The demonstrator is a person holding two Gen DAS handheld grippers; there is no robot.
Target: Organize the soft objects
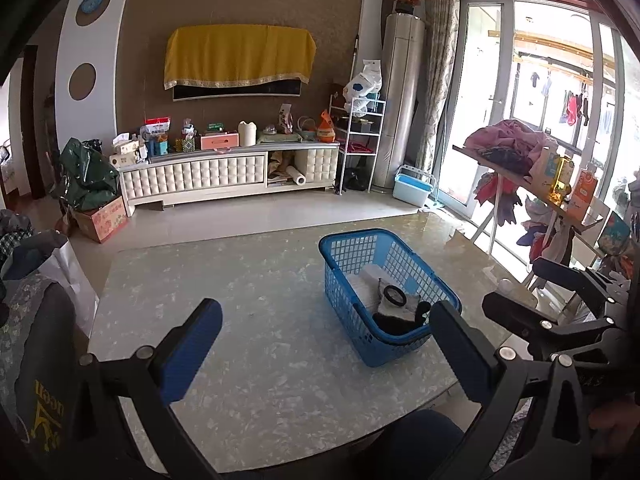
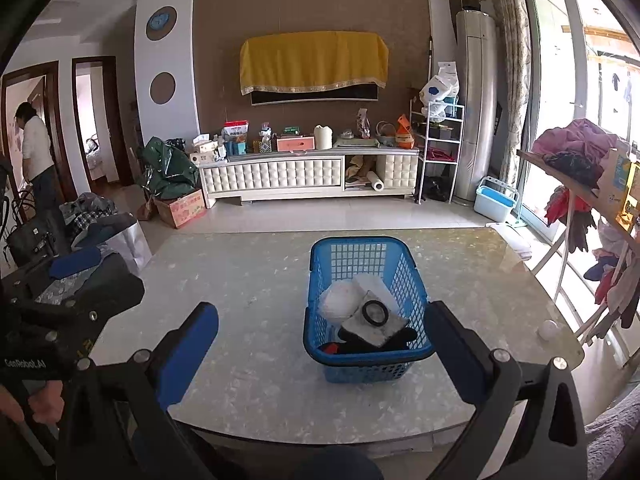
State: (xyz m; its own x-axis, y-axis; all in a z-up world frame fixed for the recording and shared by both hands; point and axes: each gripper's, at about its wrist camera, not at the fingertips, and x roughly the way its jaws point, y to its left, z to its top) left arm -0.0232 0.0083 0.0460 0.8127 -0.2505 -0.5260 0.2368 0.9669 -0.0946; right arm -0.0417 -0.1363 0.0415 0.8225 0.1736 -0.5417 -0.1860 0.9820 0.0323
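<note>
A blue plastic basket (image 2: 320, 334) stands on the marble table (image 2: 240, 380). It holds several soft things: a white round pad (image 2: 338, 300), a grey-white cloth with a black ring on it (image 2: 374, 314), black fabric (image 2: 396, 338) and a bit of red. The basket (image 1: 340, 292) also shows in the left wrist view, right of centre. My left gripper (image 1: 326, 332) is open and empty, above the table's near edge, left of the basket. My right gripper (image 2: 322, 332) is open and empty, its fingers either side of the basket's near end, short of it.
A small white ball (image 2: 547, 329) lies near the table's right edge. A rack with clothes and boxes (image 2: 580, 184) stands to the right. Bags and a chair (image 2: 100, 236) crowd the left side. A TV cabinet (image 2: 308, 176) lines the far wall. A person (image 2: 36, 152) stands in a doorway.
</note>
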